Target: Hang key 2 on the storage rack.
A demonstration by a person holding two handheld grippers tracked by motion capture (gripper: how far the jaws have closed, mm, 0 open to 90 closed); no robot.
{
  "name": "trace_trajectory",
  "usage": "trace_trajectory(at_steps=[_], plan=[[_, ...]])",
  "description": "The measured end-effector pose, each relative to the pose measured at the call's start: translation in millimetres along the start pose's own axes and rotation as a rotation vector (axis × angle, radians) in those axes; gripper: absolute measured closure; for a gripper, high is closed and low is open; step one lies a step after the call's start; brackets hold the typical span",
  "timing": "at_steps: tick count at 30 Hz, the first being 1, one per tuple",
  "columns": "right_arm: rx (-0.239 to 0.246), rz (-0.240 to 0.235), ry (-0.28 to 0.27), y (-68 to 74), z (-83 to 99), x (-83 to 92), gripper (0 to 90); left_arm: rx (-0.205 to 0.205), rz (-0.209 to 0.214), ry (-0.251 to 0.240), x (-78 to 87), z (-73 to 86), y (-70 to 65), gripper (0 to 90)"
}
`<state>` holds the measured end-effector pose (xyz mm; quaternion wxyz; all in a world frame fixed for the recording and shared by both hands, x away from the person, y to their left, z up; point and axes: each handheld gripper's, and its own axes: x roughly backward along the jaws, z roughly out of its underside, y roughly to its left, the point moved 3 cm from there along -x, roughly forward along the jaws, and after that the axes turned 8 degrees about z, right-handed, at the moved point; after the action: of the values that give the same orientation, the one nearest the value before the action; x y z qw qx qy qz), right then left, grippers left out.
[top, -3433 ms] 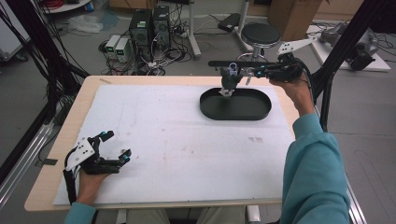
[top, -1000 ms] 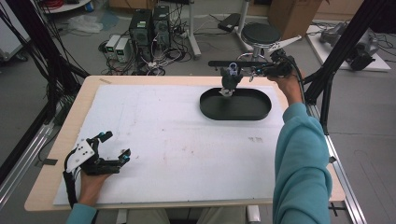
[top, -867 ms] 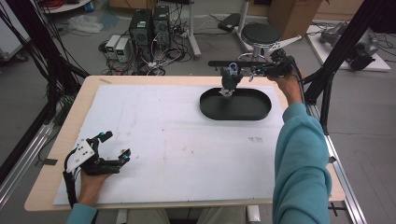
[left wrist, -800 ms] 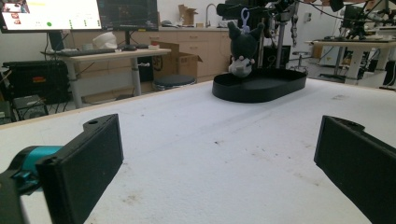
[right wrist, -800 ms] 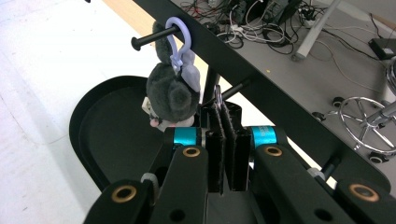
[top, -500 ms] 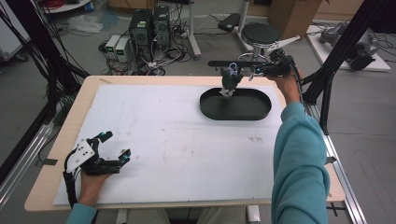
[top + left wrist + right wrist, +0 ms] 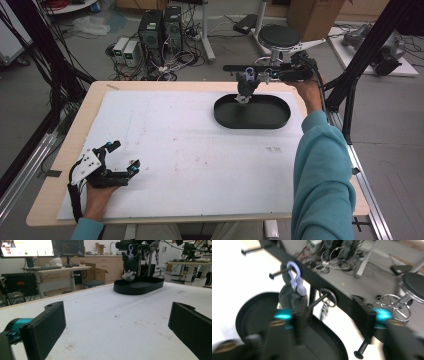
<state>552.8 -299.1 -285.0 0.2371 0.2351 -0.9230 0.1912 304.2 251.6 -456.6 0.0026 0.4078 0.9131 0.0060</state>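
Rack pegs (image 7: 322,301), hanging plush (image 7: 246,86), black tray (image 7: 270,119) crowd far right; white mat (image 7: 190,150) open.

From above my side, the high view looks forward and down over the whole tabletop (image 7: 200,150). My left tool's camera sits low, looking level across to the far tray (image 7: 138,287). My right tool's camera hangs close over that tray (image 7: 249,315).
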Motion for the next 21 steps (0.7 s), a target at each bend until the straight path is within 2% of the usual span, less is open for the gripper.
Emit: trace_trajectory(at_steps=[1, 2, 3, 6, 7, 8, 10, 11, 12, 14, 16, 17, 18, 19, 20, 21], plan=[[0.0, 0.0, 0.0, 0.0, 0.0, 0.0, 35.9, 0.001, 0.0, 0.0, 0.0, 0.0, 0.0, 1.7], [-0.021, 0.008, -0.036, 4.2, -2.2, 6.3, 19.7, 0.001, 0.001, 0.001, 0.0, 0.0, 0.1, 1.7], [-0.036, 0.013, -0.057, 6.4, -3.6, 9.3, 12.7, 0.001, 0.001, 0.001, 0.0, 0.0, 0.1, 1.7], [-0.049, -0.01, -0.076, 12.0, -6.0, 16.4, 8.6, 0.002, -0.001, 0.001, 0.2, 0.0, 0.1, 1.7], [-0.042, -0.018, -0.101, 19.6, -9.4, 24.5, 0.6, 0.002, 0.0, 0.0, 0.1, 0.0, 0.0, 1.7], [-0.042, -0.018, -0.101, 19.6, -9.4, 24.5, 0.6, 0.002, 0.001, 0.001, 0.3, 0.0, 0.1, 1.7], [-0.026, -0.043, -0.111, 29.0, -13.2, 34.2, 0.6, 0.003, 0.001, 0.0, 0.3, 0.0, 0.2, 1.7], [-0.01, -0.044, -0.129, 33.0, -15.2, 39.3, 0.5, 0.003, 0.002, -0.001, 0.3, 0.0, 0.3, 1.7], [-0.013, -0.059, -0.2, 42.1, -16.1, 51.3, 0.6, 0.004, 0.001, -0.001, 0.3, 0.1, 0.3, 1.7], [-0.017, -0.078, -0.221, 45.8, -14.6, 57.2, 0.6, -0.001, 0.001, 0.0, 0.2, 0.0, -0.1, 1.7], [-0.011, -0.089, -0.248, 52.2, -9.7, 66.9, 0.6, -0.001, 0.001, -0.001, 0.2, 0.0, -0.1, 1.7], [-0.019, -0.098, -0.272, 56.6, -5.4, 73.0, 0.5, 0.003, 0.0, -0.002, 0.3, 0.0, 0.2, 1.7], [-0.037, -0.11, -0.272, 61.2, -0.6, 78.7, 0.6, 0.005, 0.0, -0.002, 0.4, 0.0, 0.5, 1.7], [-0.033, -0.106, -0.299, 65.7, 4.5, 83.8, 0.6, 0.007, -0.001, -0.004, 0.2, 0.0, 0.9, 1.7], [-0.034, -0.115, -0.346, 76.7, 16.4, 94.2, 0.5, 0.01, 0.0, -0.003, 0.5, 0.0, 1.1, 1.7], [-0.034, -0.115, -0.346, 76.7, 16.4, 94.2, 0.5, 0.009, 0.002, -0.003, 0.5, 0.0, 1.1, 1.7]])
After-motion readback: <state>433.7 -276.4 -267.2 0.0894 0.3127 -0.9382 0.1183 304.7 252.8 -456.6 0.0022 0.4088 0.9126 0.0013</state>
